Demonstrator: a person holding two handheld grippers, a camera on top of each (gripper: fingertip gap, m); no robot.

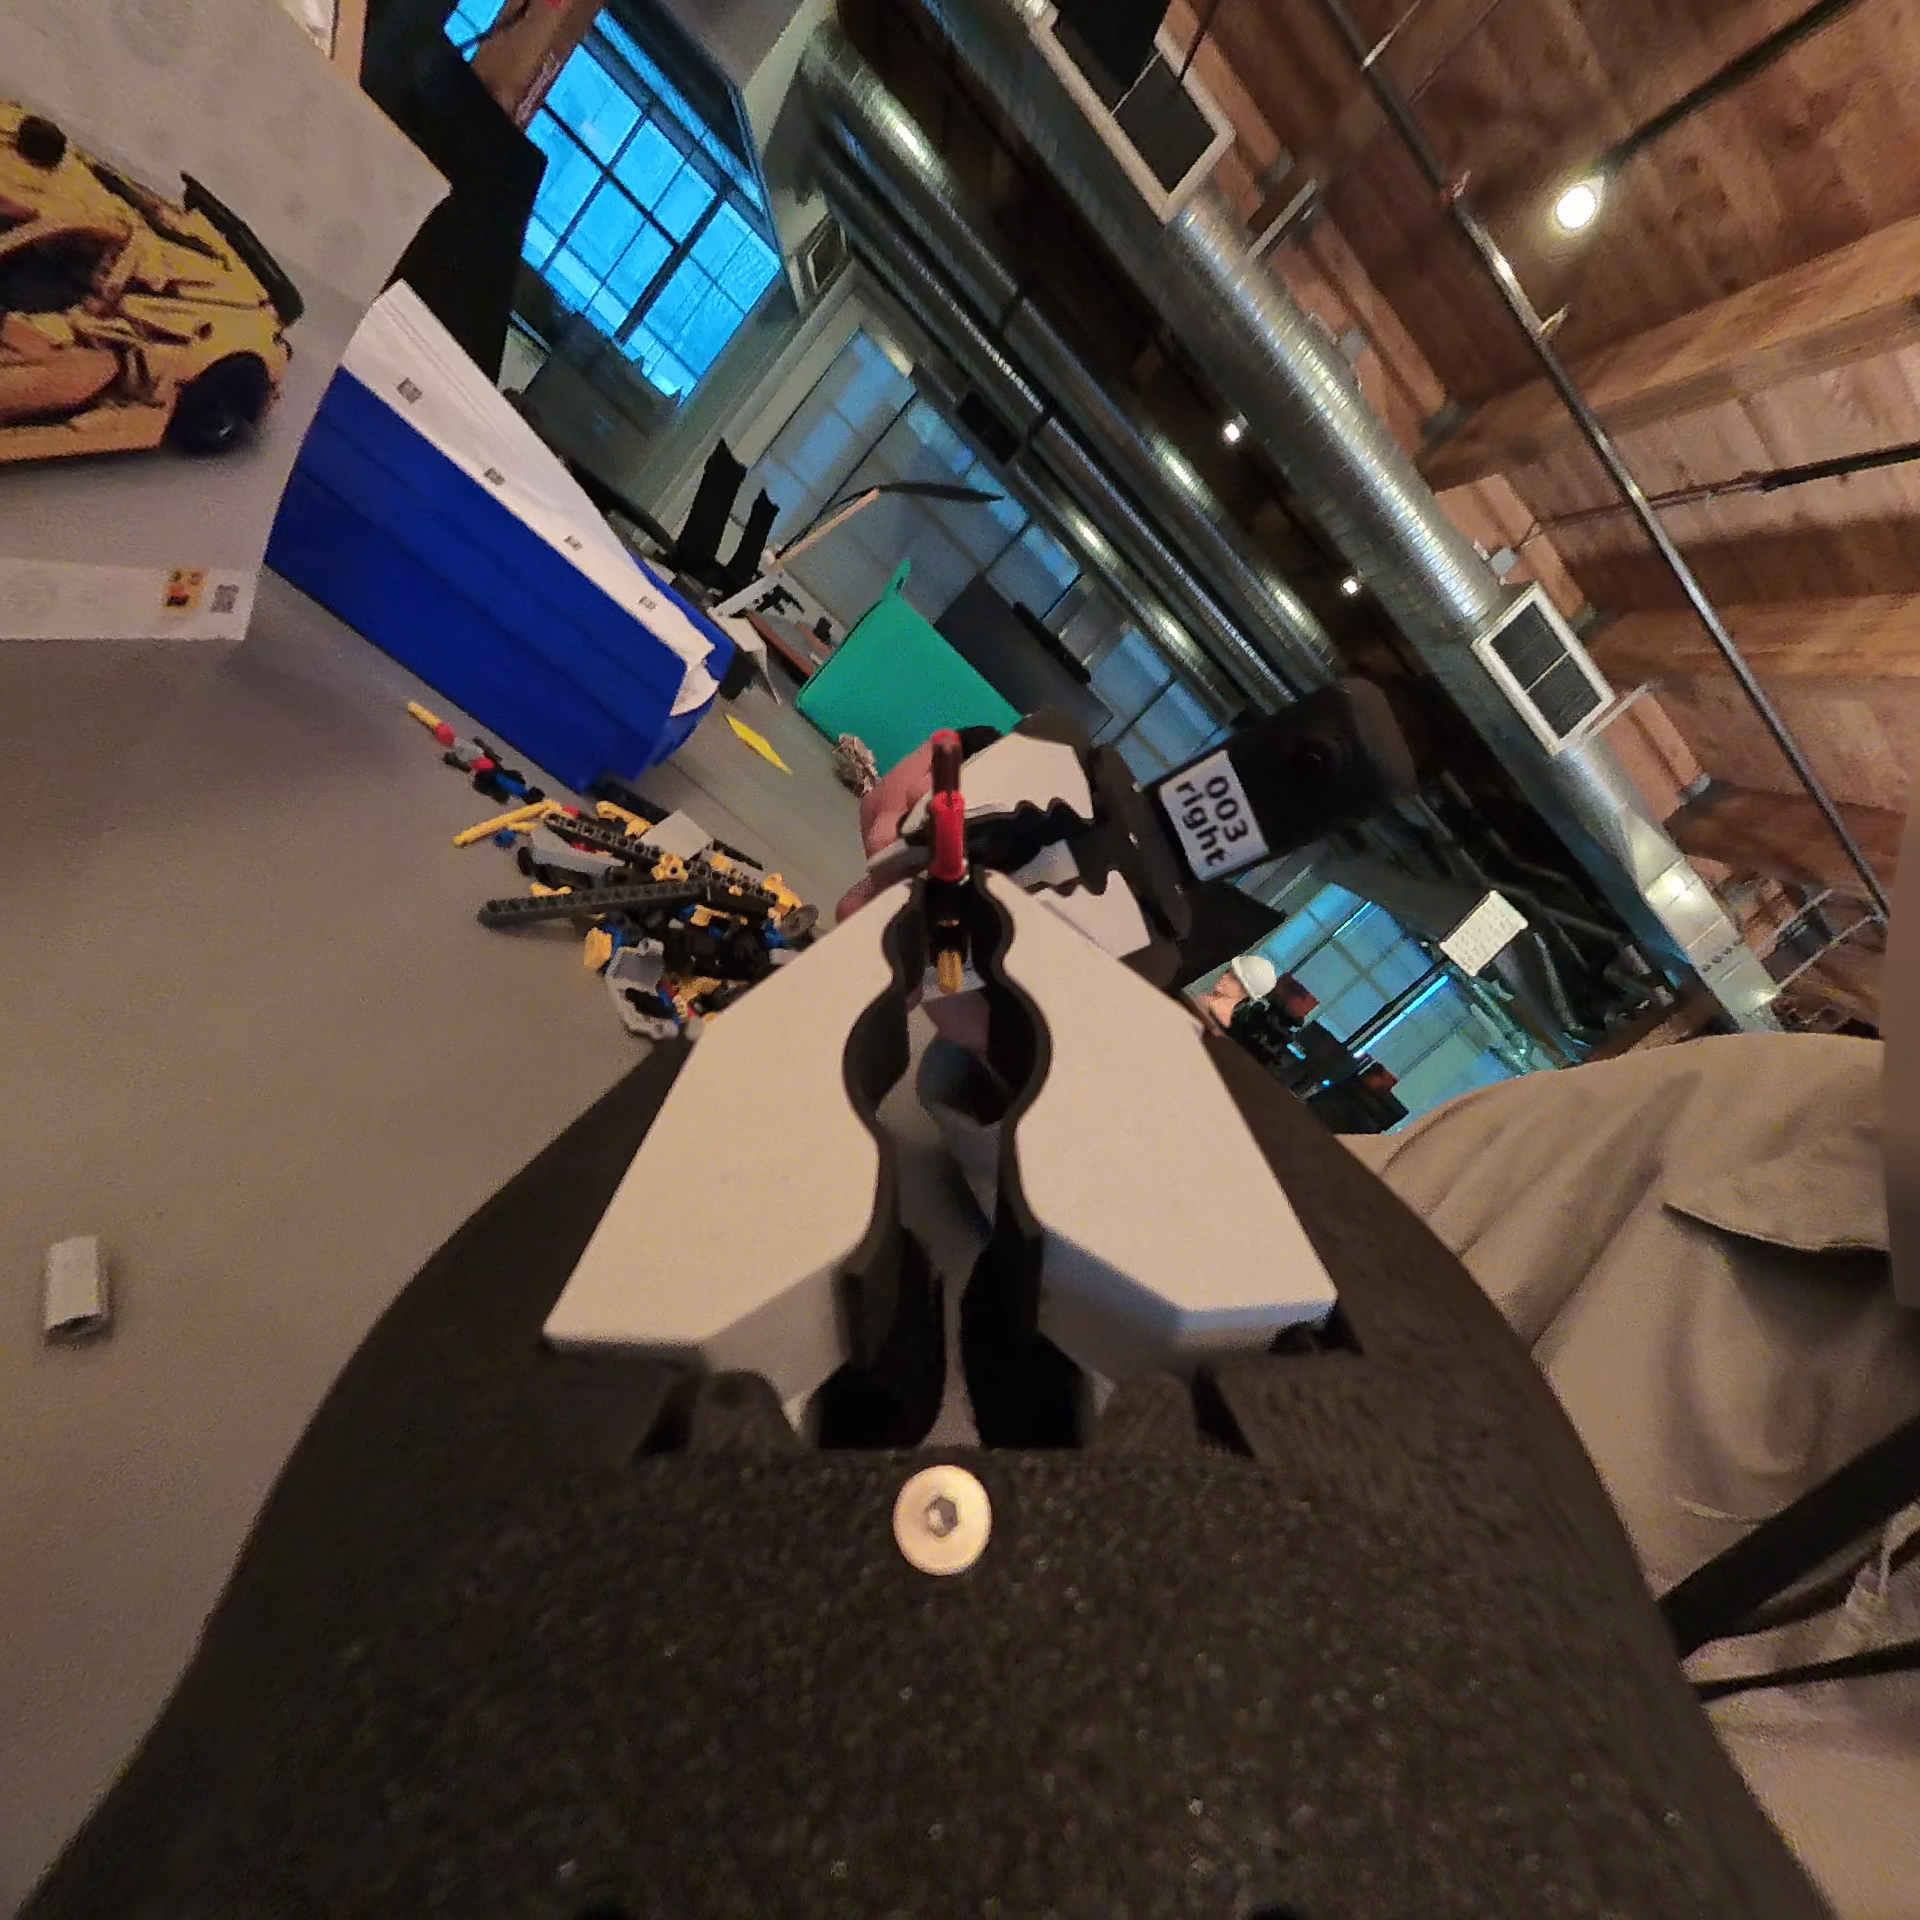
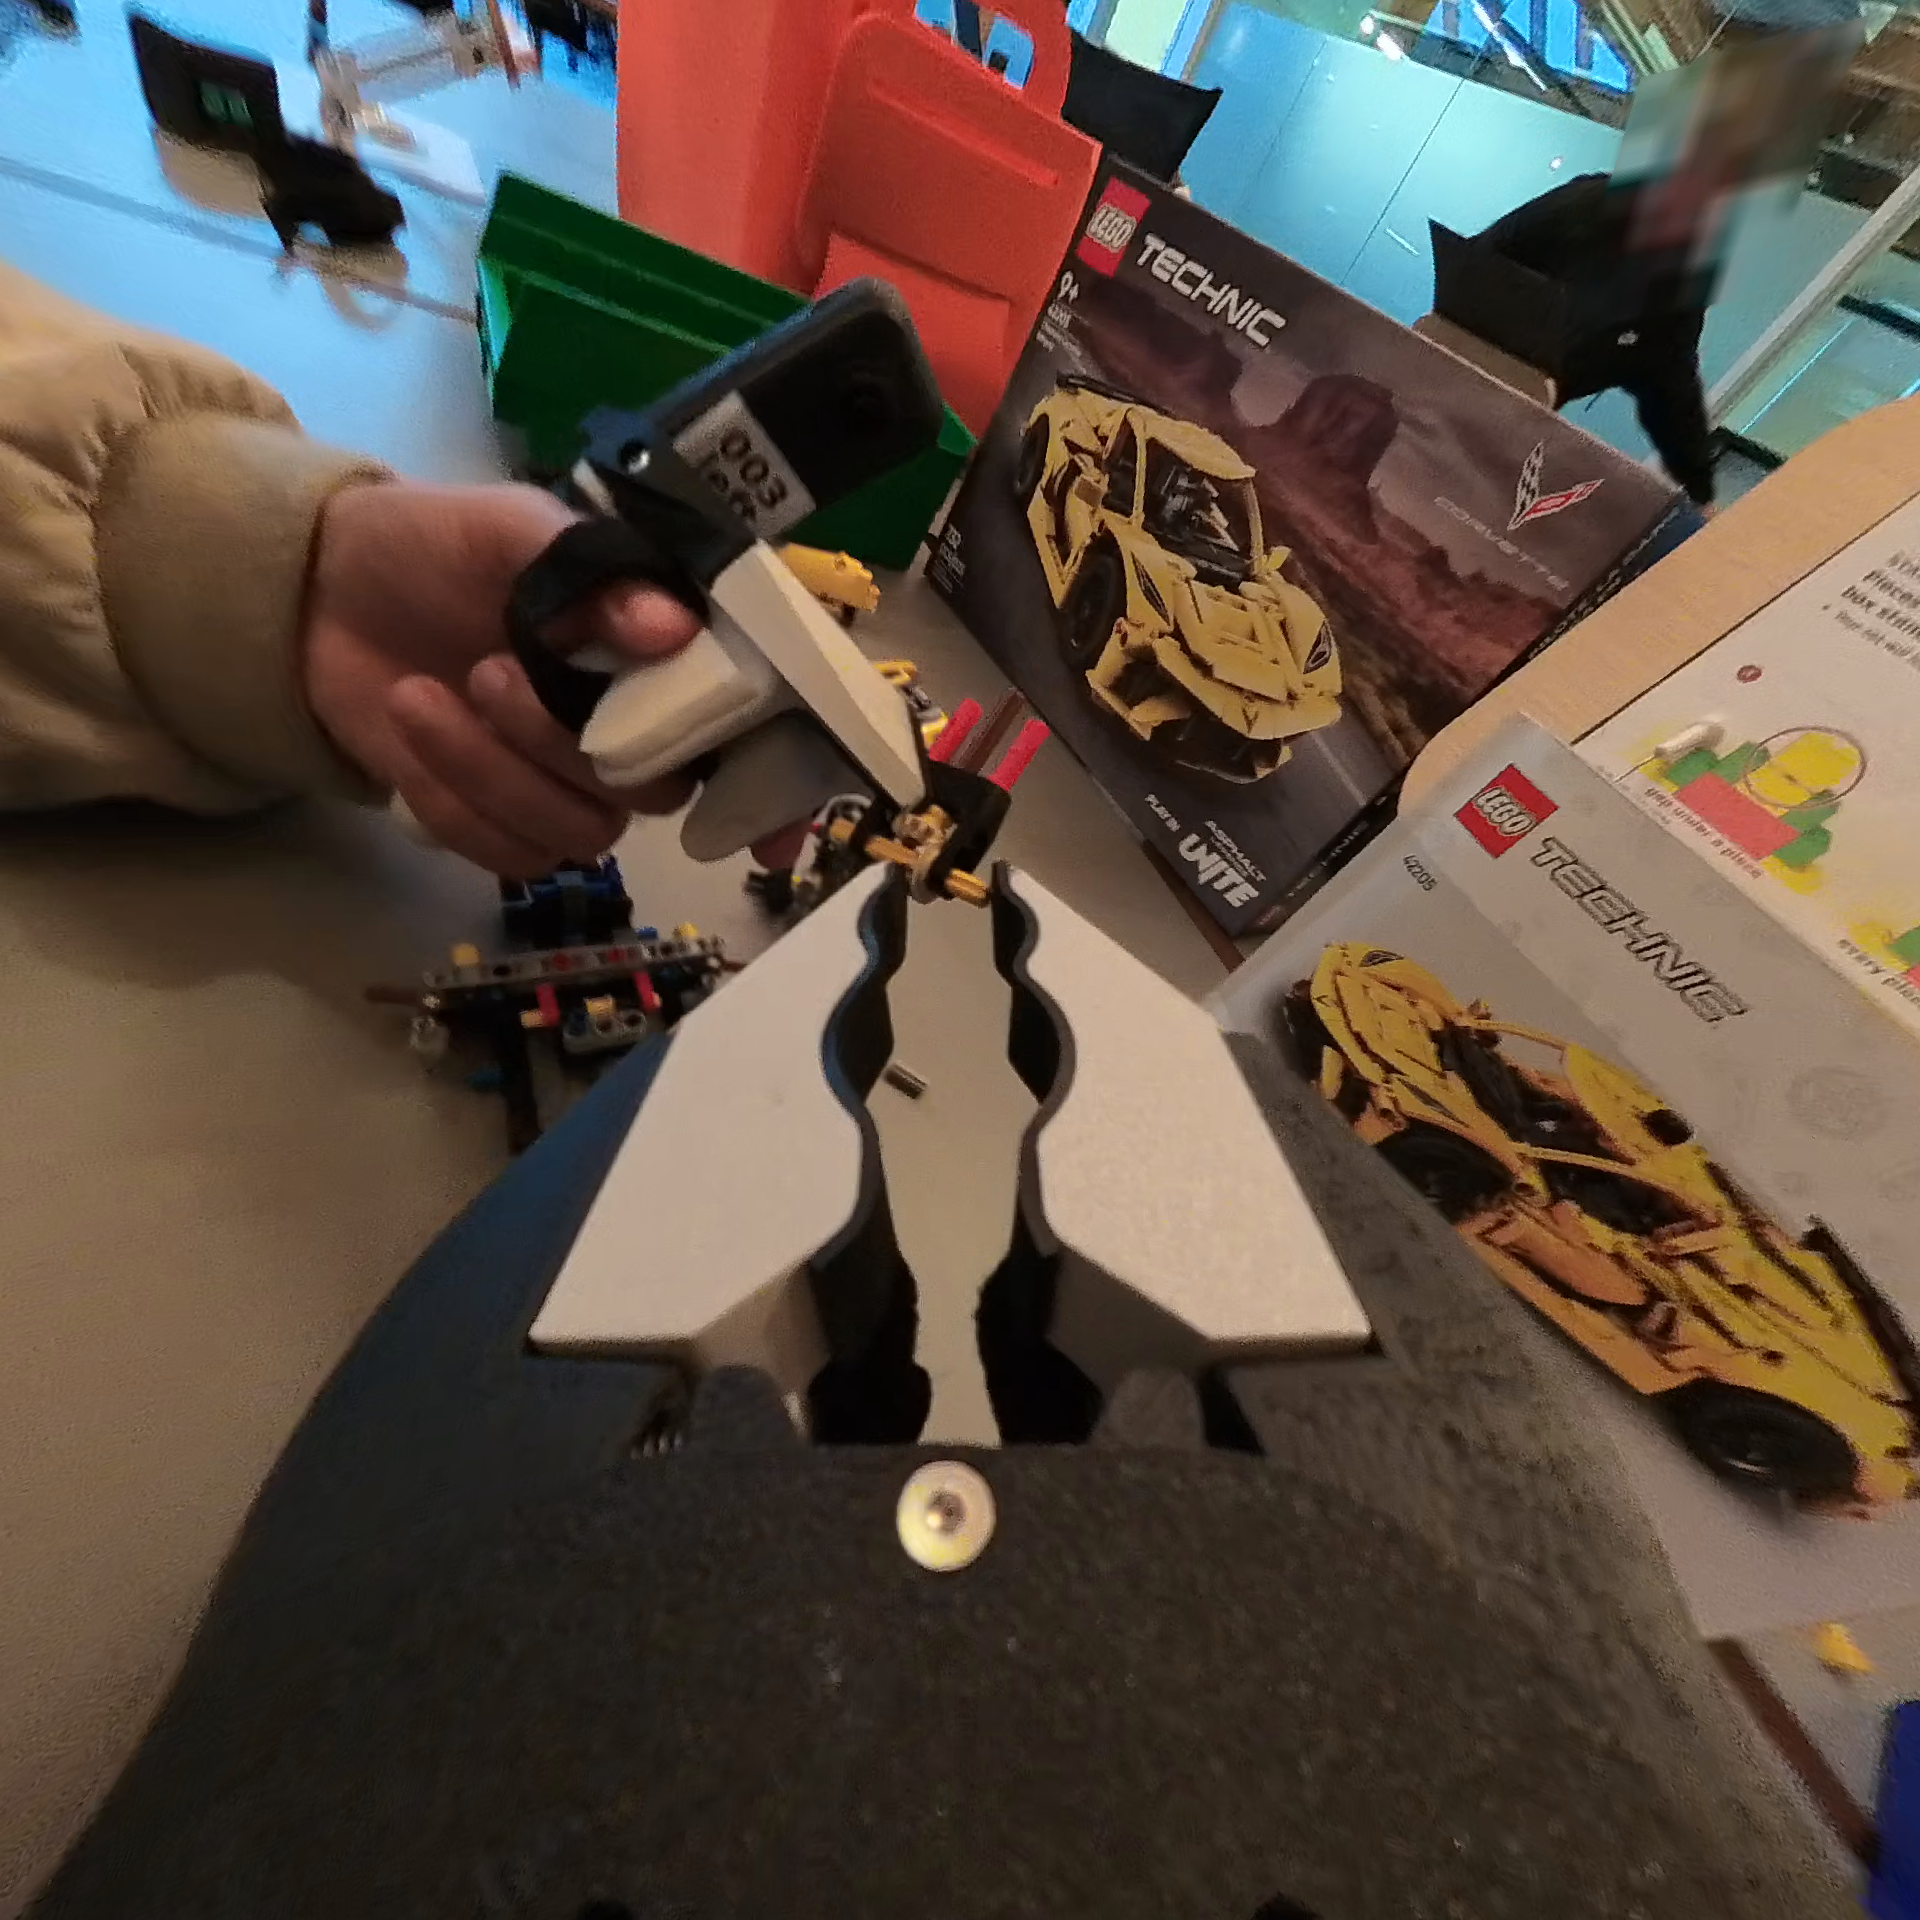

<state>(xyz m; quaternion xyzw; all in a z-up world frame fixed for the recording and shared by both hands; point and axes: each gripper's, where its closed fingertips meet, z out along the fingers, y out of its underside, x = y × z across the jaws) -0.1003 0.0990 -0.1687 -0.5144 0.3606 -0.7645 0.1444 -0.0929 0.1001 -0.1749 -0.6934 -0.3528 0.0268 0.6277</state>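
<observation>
My left gripper [image 1: 945, 925] is shut on a small brick assembly [image 1: 943, 831] of black, yellow and red parts, held up in the air. In the right wrist view a hand [image 2: 447, 665] holds that left gripper [image 2: 935, 800] with the assembly [image 2: 935, 842] at its tip, red pins [image 2: 1023, 748] sticking out. My right gripper [image 2: 948, 883] is open. Its tips stand on either side of the assembly's yellow pin end [image 2: 966, 885]. I cannot tell if they touch it.
A pile of loose parts [image 1: 665, 914] and a partial build [image 2: 571, 987] lie on the grey table. A car set box [image 2: 1299, 540], a booklet [image 2: 1558, 1143], a blue bin [image 1: 468, 561], a green bin [image 2: 623, 332] and an orange container [image 2: 883, 156] stand around. A person [image 2: 1621, 312] stands behind. Left and right tips are no more than a few centimetres apart.
</observation>
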